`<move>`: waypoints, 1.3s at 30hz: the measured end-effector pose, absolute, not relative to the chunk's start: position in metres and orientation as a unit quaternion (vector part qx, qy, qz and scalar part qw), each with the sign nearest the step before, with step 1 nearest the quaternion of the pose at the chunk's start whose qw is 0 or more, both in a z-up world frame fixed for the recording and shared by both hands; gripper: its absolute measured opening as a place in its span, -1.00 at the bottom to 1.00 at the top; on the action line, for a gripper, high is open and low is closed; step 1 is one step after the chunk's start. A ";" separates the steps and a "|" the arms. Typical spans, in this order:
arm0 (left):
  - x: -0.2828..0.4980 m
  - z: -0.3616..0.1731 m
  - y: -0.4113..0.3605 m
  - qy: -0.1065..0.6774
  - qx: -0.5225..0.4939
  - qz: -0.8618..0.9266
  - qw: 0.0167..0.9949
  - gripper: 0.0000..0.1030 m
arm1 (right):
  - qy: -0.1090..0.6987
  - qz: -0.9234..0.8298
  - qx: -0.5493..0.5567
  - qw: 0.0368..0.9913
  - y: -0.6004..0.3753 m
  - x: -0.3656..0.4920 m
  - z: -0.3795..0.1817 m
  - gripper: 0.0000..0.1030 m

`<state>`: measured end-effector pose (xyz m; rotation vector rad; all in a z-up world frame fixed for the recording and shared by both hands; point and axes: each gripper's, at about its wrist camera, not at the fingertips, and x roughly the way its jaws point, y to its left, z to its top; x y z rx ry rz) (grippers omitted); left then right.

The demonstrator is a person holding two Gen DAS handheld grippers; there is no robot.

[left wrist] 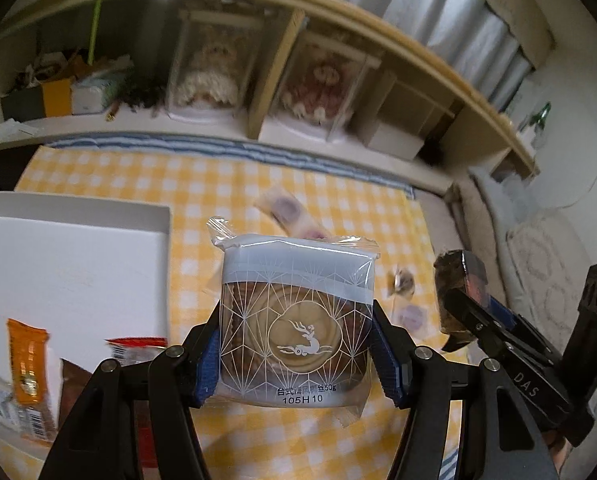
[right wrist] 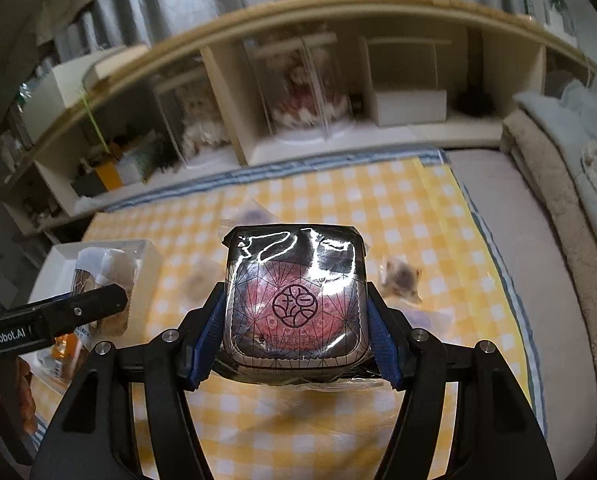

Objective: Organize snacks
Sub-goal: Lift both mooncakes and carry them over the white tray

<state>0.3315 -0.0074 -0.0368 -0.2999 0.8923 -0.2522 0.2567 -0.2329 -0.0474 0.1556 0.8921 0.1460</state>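
Note:
My left gripper [left wrist: 298,354] is shut on a pale blue-wrapped pastry with a white deer print [left wrist: 296,316], held above the yellow checked cloth [left wrist: 138,172]. My right gripper [right wrist: 296,334] is shut on a dark-wrapped pastry with a red round mark [right wrist: 296,300]; it also shows at the right of the left wrist view [left wrist: 458,300]. A white box [left wrist: 70,256] lies left of the left gripper, with an orange packet [left wrist: 28,364] and other snacks inside. Loose clear-wrapped purple snacks [left wrist: 286,210] lie on the cloth beyond both grippers.
A low wooden shelf [right wrist: 298,12] with dolls in clear cases [left wrist: 210,76] runs along the far side. A beige sofa or bedding [right wrist: 558,200] lies to the right of the cloth. Another small wrapped snack [right wrist: 400,276] lies right of centre.

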 end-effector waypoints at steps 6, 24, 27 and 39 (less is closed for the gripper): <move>0.305 -0.010 0.027 0.401 -0.146 -0.126 0.896 0.20 | 0.403 0.086 0.072 0.908 -0.220 0.250 -0.021 0.28; 0.287 0.013 0.132 0.378 -0.146 -0.119 0.906 0.20 | 0.406 0.154 0.066 0.899 -0.127 0.267 0.005 0.28; 0.301 0.000 0.149 0.394 -0.159 -0.108 0.899 0.20 | 0.414 0.166 0.077 0.892 -0.103 0.282 -0.002 0.28; 0.356 -0.066 0.220 0.443 -0.228 -0.060 0.865 0.20 | 0.509 0.188 0.111 0.833 -0.010 0.338 -0.083 0.27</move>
